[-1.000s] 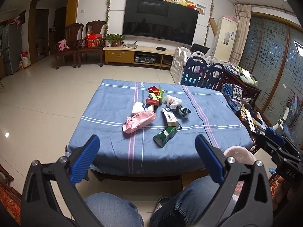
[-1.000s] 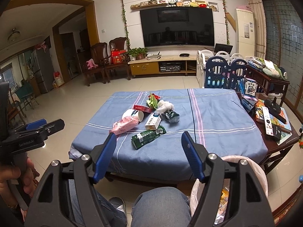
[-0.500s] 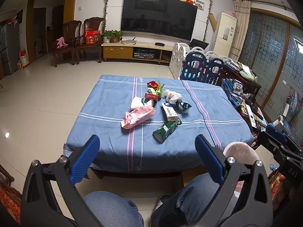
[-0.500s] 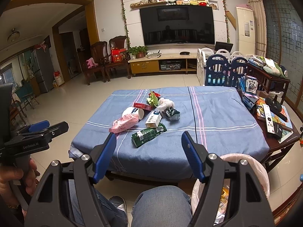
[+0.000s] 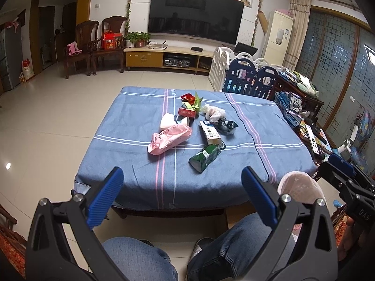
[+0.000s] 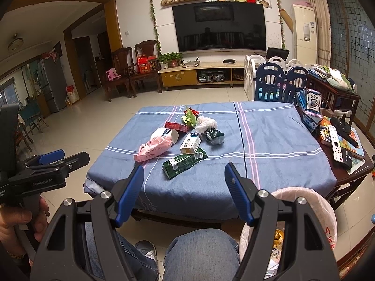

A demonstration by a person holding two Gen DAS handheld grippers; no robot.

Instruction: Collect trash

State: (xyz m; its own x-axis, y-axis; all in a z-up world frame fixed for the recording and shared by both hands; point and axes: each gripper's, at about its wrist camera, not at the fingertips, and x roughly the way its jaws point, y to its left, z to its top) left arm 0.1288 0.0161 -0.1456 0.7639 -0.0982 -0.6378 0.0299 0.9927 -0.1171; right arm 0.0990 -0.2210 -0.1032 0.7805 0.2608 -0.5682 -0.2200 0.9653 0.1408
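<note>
Trash lies in the middle of a table under a blue striped cloth (image 5: 131,164): a pink wrapper (image 5: 170,139), a green packet (image 5: 206,155), a white box (image 5: 209,134), a paper cup (image 5: 170,121), a red pack (image 5: 186,113) and crumpled bags (image 5: 214,113). The same pile shows in the right wrist view, with the green packet (image 6: 185,162) nearest. My left gripper (image 5: 182,192) is open and empty before the table's near edge. My right gripper (image 6: 184,188) is open and empty too. A pink bag-lined bin (image 6: 314,213) stands at the near right corner.
The person's knees (image 6: 201,250) are below both grippers. A dark side table (image 6: 346,154) with remotes and books stands right of the table. A blue and white playpen fence (image 6: 276,82) is behind it. A TV stand (image 6: 199,72) and chairs (image 6: 121,70) line the far wall.
Both grippers have tilted slightly, so the table sits a little lower and closer in both views. The jaws stay open and the trash has not moved.
</note>
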